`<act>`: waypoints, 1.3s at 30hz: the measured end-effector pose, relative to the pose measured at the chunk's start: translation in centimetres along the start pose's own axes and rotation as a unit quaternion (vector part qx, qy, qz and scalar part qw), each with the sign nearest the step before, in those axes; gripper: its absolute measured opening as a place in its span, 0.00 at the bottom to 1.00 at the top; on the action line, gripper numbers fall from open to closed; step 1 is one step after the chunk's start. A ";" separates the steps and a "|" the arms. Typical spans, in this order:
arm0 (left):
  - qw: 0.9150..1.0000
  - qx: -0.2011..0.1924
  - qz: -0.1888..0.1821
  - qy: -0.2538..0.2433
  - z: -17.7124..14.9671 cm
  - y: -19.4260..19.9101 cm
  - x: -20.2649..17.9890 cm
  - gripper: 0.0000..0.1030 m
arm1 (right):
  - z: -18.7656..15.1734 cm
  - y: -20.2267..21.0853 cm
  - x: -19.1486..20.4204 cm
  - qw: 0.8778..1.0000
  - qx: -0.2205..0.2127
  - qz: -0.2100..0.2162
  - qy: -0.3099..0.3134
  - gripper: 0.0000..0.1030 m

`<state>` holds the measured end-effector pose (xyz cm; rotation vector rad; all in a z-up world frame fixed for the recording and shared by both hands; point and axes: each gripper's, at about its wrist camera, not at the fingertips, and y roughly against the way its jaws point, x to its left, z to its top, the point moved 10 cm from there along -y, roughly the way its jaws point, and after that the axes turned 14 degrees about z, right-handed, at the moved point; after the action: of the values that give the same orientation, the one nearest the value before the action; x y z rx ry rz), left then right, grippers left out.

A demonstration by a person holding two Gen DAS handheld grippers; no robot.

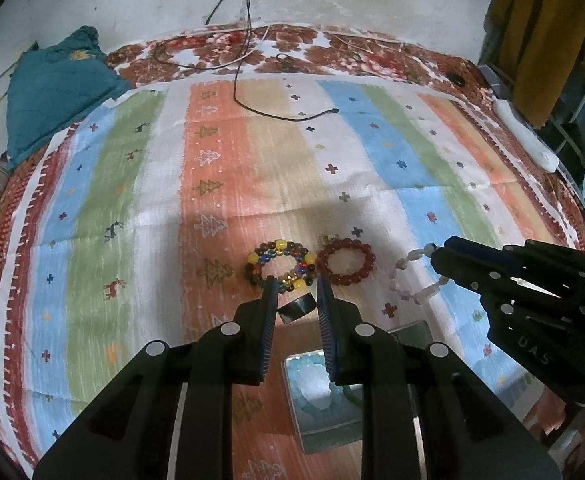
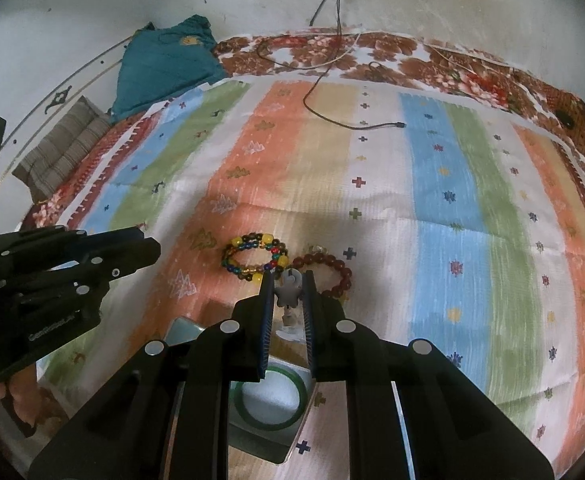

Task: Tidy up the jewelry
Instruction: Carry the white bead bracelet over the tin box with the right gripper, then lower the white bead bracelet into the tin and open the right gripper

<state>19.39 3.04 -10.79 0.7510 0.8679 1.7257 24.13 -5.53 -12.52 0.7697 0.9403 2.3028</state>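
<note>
On the striped cloth (image 1: 372, 168) the multicoloured bead bracelet (image 1: 281, 266) lies just left of the red bead bracelet (image 1: 346, 261), the two nearly touching. The left gripper (image 1: 296, 300) is pinched on a dark ring-like band (image 1: 296, 309) above them. Further right, the right gripper (image 2: 288, 292) is clamped on a white bead bracelet (image 2: 289, 294) that dangles from its tips. Below the grippers sits a tray (image 2: 288, 446) with a green bangle (image 2: 270, 400) in one compartment

both point steeply down: left hand-held gripper (image 1: 296, 294) pinches a dark ring (image 1: 296, 309); right hand-held gripper (image 2: 288, 286) grips pale beads (image 2: 289, 292).
</note>
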 end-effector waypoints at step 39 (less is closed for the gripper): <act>0.999 -0.020 -0.020 -0.030 -5.3 4.2 -2.5 0.19 | -5.5 3.1 2.6 1.000 -0.002 0.005 0.018 0.14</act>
<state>13.65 -1.30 -10.35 0.7506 0.8001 1.6724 17.89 -8.18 -12.69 0.7352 0.9497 2.3329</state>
